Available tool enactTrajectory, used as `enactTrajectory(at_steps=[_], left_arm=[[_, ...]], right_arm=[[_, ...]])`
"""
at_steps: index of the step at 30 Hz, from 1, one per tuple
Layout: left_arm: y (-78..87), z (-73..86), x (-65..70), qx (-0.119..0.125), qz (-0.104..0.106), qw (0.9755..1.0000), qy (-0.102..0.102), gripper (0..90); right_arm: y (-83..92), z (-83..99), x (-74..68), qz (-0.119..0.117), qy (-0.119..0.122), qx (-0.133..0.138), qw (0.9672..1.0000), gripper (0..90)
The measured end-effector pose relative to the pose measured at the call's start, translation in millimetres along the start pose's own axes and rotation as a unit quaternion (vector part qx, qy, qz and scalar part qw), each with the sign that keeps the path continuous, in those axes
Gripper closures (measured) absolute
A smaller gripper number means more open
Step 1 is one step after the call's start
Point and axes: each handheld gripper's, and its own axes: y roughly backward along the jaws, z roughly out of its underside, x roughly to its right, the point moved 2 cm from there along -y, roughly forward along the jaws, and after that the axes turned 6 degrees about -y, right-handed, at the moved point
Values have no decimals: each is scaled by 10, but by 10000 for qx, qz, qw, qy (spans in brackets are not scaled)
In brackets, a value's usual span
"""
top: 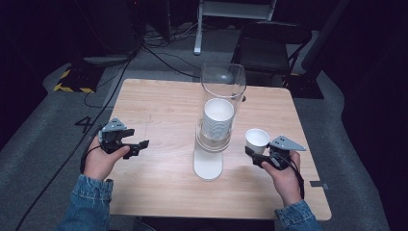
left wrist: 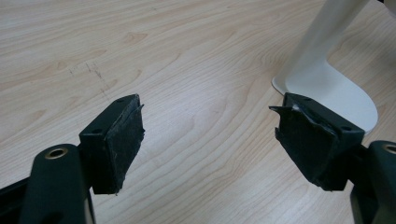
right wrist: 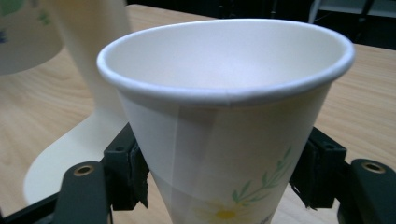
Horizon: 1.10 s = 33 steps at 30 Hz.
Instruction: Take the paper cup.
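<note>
A wooden worktop (top: 159, 115) carries a clear cup dispenser (top: 216, 120) at its centre. Right of it, the right gripper (top: 255, 156) has its fingers clamped on a paper cup (top: 257, 139), upright. The left gripper (top: 139, 147) has its fingers spread wide, empty.

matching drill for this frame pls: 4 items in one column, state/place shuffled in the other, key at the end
1. left gripper
2. paper cup
3. cup stack
4. dispenser base

a. inside the clear tube
b. flat white, on the table
c. jaws open, nothing between them
d. clamped in the right gripper

Pairs: 1-c, 2-d, 3-a, 4-b
</note>
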Motion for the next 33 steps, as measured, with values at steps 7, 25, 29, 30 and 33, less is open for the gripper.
enactTrajectory(at_steps=[7, 25, 29, 30, 33], left_arm=[[38, 63, -3, -50, -50, 10000, 47, 229], [166, 300, 50, -245, -233, 9993, 158, 230], [195, 340, 47, -272, -282, 9990, 199, 231], [195, 340, 47, -272, -282, 9990, 199, 231], [198, 365, 46, -310, -287, 9989, 208, 231]], right_arm=[[-86, -25, 268, 401, -387, 177, 9983, 305], [-396, 51, 695, 904, -651, -142, 9937, 305], [-470, 90, 760, 949, -704, -259, 9926, 305], [-485, 94, 773, 970, -708, -306, 9923, 305], [-508, 99, 805, 1036, -686, -368, 9916, 302]])
